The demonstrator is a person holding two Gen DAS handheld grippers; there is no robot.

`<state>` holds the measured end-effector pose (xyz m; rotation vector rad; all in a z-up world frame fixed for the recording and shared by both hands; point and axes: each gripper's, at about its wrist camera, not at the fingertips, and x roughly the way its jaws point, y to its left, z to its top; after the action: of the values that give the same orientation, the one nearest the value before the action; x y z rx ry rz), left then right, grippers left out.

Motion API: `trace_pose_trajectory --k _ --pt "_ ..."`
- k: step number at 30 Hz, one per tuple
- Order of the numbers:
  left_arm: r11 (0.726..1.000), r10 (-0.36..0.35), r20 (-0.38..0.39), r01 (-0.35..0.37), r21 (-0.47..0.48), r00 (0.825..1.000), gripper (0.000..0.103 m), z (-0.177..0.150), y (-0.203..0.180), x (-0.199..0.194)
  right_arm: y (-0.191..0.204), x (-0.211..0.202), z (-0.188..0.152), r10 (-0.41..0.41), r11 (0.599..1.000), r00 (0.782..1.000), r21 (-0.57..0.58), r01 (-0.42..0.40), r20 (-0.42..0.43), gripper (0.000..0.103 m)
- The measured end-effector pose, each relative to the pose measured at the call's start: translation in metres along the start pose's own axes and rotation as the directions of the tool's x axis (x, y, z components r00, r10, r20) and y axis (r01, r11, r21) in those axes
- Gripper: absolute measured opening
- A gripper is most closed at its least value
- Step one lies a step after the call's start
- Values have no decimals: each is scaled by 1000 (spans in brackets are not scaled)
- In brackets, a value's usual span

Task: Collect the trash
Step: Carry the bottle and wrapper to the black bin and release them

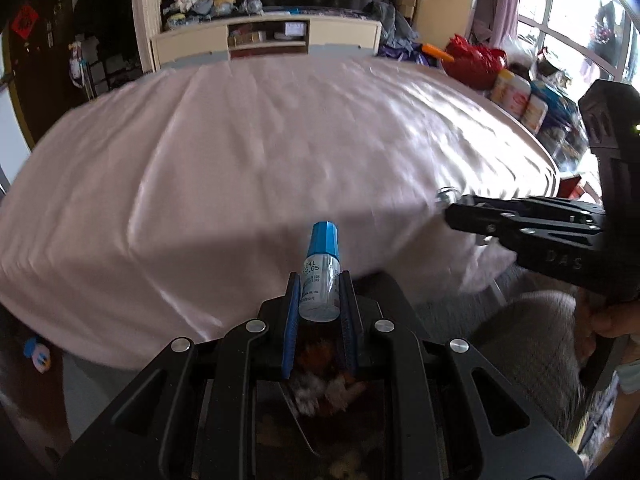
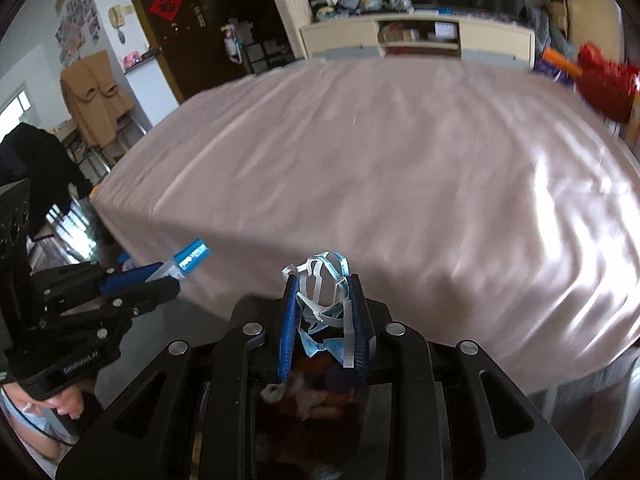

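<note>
L claw [image 1: 319, 280] clamps bottle [image 1: 320, 276]; R claw [image 2: 326, 300] pinches plastic scrap [image 2: 324, 304]; bin blurred.

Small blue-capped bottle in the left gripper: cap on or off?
On. The blue cap sits on the bottle, which the left gripper holds between its fingers.

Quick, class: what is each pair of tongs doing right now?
Left tongs: shut on a small blue-capped bottle.
Right tongs: shut on a crumpled blue-and-white plastic strip.

The blurred clutter [image 1: 320, 388] beneath the tongs cannot be identified in either view.
</note>
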<state>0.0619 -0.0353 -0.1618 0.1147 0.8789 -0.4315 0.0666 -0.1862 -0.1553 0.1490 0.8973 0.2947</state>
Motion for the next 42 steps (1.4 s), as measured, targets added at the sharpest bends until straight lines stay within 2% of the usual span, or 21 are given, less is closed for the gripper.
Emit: trace_pose_trajectory --k 3,7,14,19,20,24,26,27,29,31,33,34,38,42 --pt "999 -33 -28 32 -29 999 18 -26 -2 10 1 13 -23 19 1000 999 26 -18 -37 27" --pt "995 -54 -93 46 -88 994 18 -58 -1 35 0 32 -47 5 998 998 59 -1 -63 26" --pt "993 -80 -175 64 -95 981 18 -84 -10 69 -2 65 -75 -2 996 989 93 15 -146 27" --pt "995 -73 -212 56 -84 974 19 -92 -12 82 -4 73 -78 -27 993 984 106 46 -174 29" --pt "995 -74 -217 56 -86 973 24 -93 -11 83 -4 73 -79 -33 992 984 111 53 -175 31" --pt "996 -59 -221 41 -85 974 39 -95 -9 84 -6 72 -80 -42 991 984 117 63 -173 51" --pt "995 -51 -218 32 -89 975 51 -94 -6 82 -7 72 -80 -46 991 984 118 67 -171 57" --pt "995 -44 -213 25 -94 976 54 -94 -5 81 -8 71 -80 -47 990 984 120 68 -170 63" --pt "995 -33 -205 12 -99 978 70 -93 -2 75 -11 68 -79 -47 989 986 132 69 -159 73" --pt "995 -15 -195 -4 -98 981 79 -93 1 68 -14 63 -77 -47 985 989 157 69 -141 90" --pt "995 16 -179 -33 -92 984 89 -91 4 59 -18 55 -73 -47 980 992 185 69 -120 100" --pt "994 41 -166 -56 -92 985 95 -90 6 52 -21 49 -72 -50 978 993 198 70 -107 100" --pt "987 98 -117 -111 -113 988 95 -78 15 23 -25 19 -68 -90 972 995 212 98 -45 100" --pt "982 142 -35 -145 -122 989 95 -63 16 -9 -15 -24 -59 -130 979 989 165 117 67 100"
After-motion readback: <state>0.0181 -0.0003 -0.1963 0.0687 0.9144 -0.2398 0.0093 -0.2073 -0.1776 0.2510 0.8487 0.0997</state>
